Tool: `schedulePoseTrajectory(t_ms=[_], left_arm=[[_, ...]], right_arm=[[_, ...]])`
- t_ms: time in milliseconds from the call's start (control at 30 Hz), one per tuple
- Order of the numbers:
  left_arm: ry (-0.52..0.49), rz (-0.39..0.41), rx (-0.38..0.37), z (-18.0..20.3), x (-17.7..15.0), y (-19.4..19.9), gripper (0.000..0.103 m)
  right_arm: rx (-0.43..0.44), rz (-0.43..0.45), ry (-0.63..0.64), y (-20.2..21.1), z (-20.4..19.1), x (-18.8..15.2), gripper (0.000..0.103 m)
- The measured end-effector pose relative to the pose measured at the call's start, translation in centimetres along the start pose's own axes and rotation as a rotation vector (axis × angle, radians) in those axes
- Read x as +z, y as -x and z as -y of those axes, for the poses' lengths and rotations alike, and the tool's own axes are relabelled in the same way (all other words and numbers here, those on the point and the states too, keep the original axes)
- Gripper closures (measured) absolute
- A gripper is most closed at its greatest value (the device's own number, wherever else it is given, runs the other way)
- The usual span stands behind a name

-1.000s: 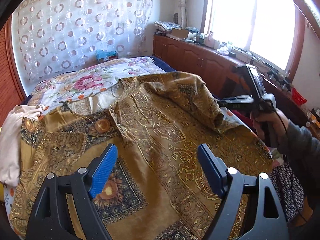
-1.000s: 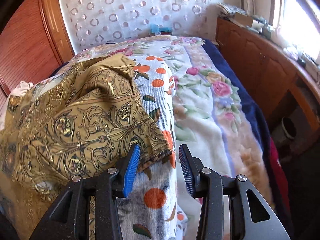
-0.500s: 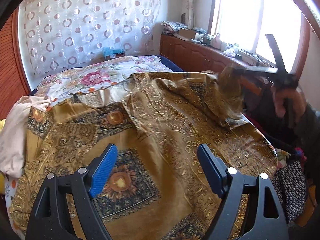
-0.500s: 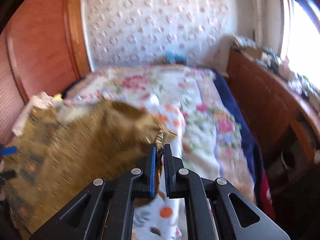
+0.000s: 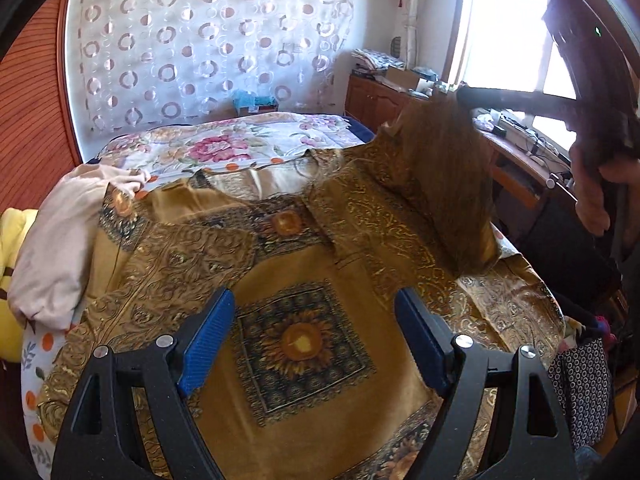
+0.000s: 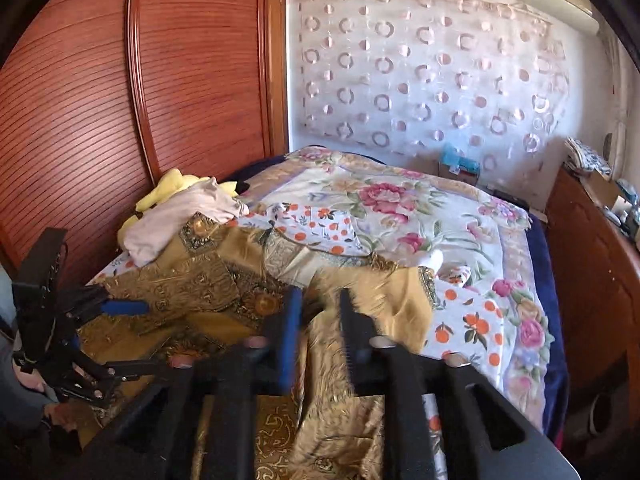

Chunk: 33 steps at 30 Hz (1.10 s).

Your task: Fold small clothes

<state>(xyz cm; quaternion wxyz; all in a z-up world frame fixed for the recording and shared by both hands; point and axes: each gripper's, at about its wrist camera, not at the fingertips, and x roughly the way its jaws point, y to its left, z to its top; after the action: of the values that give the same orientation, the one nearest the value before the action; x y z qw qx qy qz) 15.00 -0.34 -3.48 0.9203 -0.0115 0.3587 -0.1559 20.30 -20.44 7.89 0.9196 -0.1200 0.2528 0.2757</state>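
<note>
The gold patterned shirt [image 5: 304, 264] lies spread across the near half of the bed [image 5: 240, 140], its front facing up, with a sunflower square [image 5: 298, 342] printed at the middle of the chest. The left tool [image 5: 314, 338] hangs over that square with its blue pads [image 5: 206, 342] spread wide and nothing between them. From the left wrist camera, the shirt's sleeve [image 5: 448, 184] rises at about 2 o'clock — lifted off the bed and blurred — toward the right tool [image 5: 466, 98], whose dark body reaches in from the upper right edge under the person's right hand [image 5: 600, 192].

In the right wrist view the right tool [image 6: 320, 332] shows its fingers [image 6: 290, 336] narrowed, with gold cloth of the sleeve [image 6: 384, 300] running between them; the picture is smeared there, so the exact contact is hard to read, though the fabric hangs up from the bed at that point. The left tool [image 6: 120, 332] sits at about 9 o'clock in this view, open over the shirt [image 6: 192, 284].

Off the shirt's far left shoulder, a pale pink garment [image 5: 60, 248] is heaped, partly resting on a yellow plush [image 5: 12, 264] at the bed's edge. Beyond the shirt lie an orange-dotted cloth [image 6: 320, 224] and the floral bedspread [image 6: 420, 208] — reaching to the circle-patterned curtain [image 6: 432, 72]. A wooden cabinet [image 6: 592, 280] runs along the bed at 3 o'clock.
</note>
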Motion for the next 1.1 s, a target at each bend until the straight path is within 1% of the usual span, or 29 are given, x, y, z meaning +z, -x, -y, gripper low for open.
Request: schedulePoseTrajectory(t_ms=[33,67,133,200,233,333,500,600,700,767,867,900,967,1000,1067,1100], left_arm=[[0.003,-0.001,0.001,-0.1,-0.1,0.0,0.020],[0.008,-0.001,0.001,-0.3,-0.2,-0.1,0.020],[0.012,-0.002,-0.002,-0.4,-0.3,-0.2,0.020],[0.012,-0.006,-0.006,-0.3,-0.3,-0.5,0.020],[0.010,-0.007,-0.007,-0.2,-0.2,-0.6,0.020],[0.000,-0.015,-0.013,0.1,0.0,-1.1,0.020],[-0.020,-0.038,-0.025,0.8,0.8,-3.0,0.020],[-0.036,-0.051,-0.030,1.3,1.7,-4.4,0.020],[-0.068,-0.064,-0.033,1.9,2.7,-6.0,0.020],[-0.083,-0.084,-0.041,2.1,3.5,-7.3,0.020],[-0.090,-0.108,-0.040,2.2,4.8,-9.3,0.021],[-0.089,-0.113,-0.048,2.2,5.3,-10.0,0.024],[-0.076,-0.127,-0.054,1.9,5.9,-11.2,0.024],[-0.066,-0.137,-0.049,1.7,6.3,-11.9,0.025],[-0.054,-0.158,-0.043,1.4,6.9,-13.4,0.030],[-0.047,-0.170,-0.035,1.2,7.0,-13.9,0.031]], right_arm=[[-0.010,-0.002,-0.002,-0.1,0.2,-0.3,0.057],[-0.017,-0.001,-0.006,0.0,0.5,-0.5,0.055],[-0.038,-0.009,-0.018,-0.5,1.8,-1.2,0.055],[-0.067,-0.021,-0.035,0.0,2.0,-1.1,0.055],[-0.077,-0.028,-0.044,0.1,2.1,-1.7,0.055],[-0.105,-0.063,-0.068,0.9,2.4,-4.5,0.055],[-0.116,-0.162,-0.116,0.7,3.5,-10.0,0.055],[-0.129,-0.199,-0.135,0.5,3.7,-11.9,0.055],[-0.170,-0.207,-0.122,0.4,3.2,-12.6,0.055],[-0.195,-0.196,-0.126,0.7,3.3,-12.8,0.055],[-0.188,-0.174,-0.161,1.0,3.8,-13.3,0.055],[-0.188,-0.173,-0.166,0.9,3.7,-13.3,0.055],[-0.195,-0.174,-0.166,0.7,3.4,-13.8,0.055],[-0.204,-0.175,-0.166,0.5,3.3,-14.0,0.055],[-0.226,-0.179,-0.175,0.4,3.6,-14.6,0.055],[-0.232,-0.178,-0.184,0.2,3.6,-14.7,0.055]])
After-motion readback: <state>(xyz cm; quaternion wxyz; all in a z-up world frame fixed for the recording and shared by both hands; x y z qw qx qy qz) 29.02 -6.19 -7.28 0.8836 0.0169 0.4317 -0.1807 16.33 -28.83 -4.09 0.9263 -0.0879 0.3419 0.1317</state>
